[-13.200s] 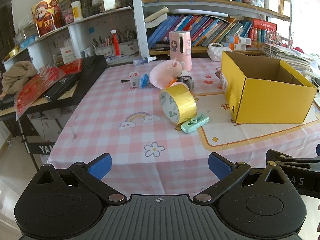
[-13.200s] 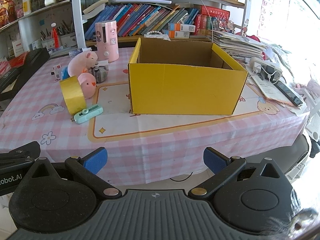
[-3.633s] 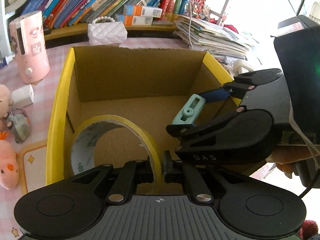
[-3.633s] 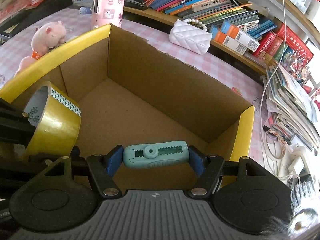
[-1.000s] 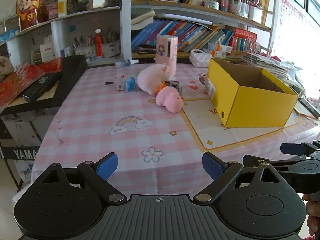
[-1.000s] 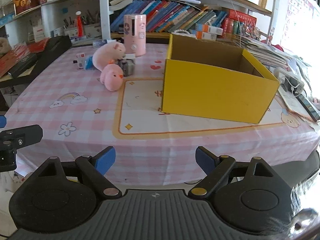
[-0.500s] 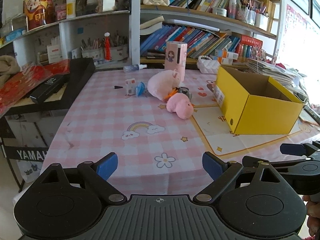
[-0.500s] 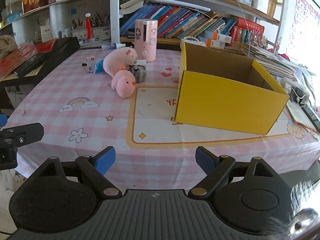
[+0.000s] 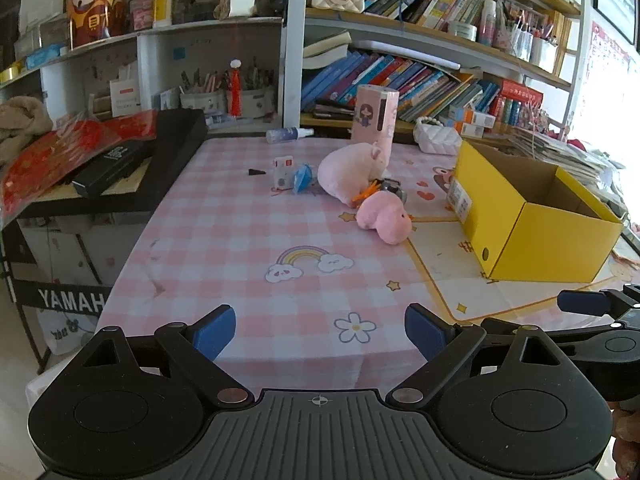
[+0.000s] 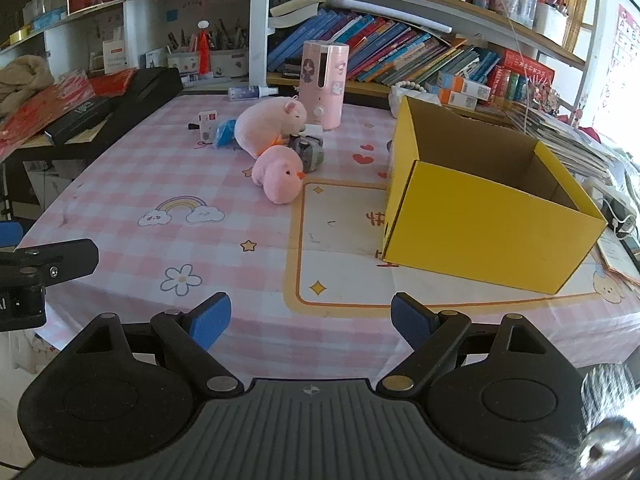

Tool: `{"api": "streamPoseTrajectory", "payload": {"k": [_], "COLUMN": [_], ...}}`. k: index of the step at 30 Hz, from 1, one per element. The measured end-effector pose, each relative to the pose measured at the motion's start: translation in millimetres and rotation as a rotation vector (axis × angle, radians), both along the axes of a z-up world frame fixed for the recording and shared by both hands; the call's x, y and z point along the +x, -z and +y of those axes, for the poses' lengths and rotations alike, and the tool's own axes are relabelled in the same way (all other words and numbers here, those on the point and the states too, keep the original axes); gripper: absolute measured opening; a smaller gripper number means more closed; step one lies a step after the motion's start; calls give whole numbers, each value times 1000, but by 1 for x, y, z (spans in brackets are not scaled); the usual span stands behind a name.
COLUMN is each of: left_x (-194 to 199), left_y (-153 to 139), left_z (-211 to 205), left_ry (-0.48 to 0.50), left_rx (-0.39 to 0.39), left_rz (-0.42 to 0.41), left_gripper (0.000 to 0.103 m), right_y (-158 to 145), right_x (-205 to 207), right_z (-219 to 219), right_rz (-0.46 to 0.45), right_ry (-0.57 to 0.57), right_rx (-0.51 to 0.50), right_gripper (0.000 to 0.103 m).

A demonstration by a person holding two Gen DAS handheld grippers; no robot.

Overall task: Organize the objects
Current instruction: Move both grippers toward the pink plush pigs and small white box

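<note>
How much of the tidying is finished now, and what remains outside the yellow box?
Both the left gripper and right gripper are open and hold nothing. The yellow box hides its floor, so its contents cannot be confirmed. Left on the table: small pink plush, large pink plush, grey toy.

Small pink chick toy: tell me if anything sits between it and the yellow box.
Nothing visible does. The small pink chick toy lies on the tablecloth left of the yellow box, with only bare cloth between them. The grey gadget and big pink plush sit behind it.
</note>
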State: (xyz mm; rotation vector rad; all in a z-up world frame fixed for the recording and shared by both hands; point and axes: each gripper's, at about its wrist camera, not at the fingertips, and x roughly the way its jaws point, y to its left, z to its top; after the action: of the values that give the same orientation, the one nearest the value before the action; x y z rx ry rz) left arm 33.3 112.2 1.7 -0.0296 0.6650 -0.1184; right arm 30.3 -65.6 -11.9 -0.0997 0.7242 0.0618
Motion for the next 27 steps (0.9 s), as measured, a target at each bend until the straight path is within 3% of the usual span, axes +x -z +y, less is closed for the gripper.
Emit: {"api": "streamPoseTrajectory", "payload": {"k": [11, 27], "left_x": [32, 114], "left_y": [6, 14], "left_z": [6, 7], "left_ry": [-39, -92], "left_rx": [4, 15], "left_rz": [24, 58], "left_gripper": [93, 93], "right_y": [9, 17], "right_x": [42, 145], "right_z": [9, 12], "right_rz": [30, 62], "right_ry": [-65, -138], "right_rx": [9, 16], "right_gripper": [84, 80]}}
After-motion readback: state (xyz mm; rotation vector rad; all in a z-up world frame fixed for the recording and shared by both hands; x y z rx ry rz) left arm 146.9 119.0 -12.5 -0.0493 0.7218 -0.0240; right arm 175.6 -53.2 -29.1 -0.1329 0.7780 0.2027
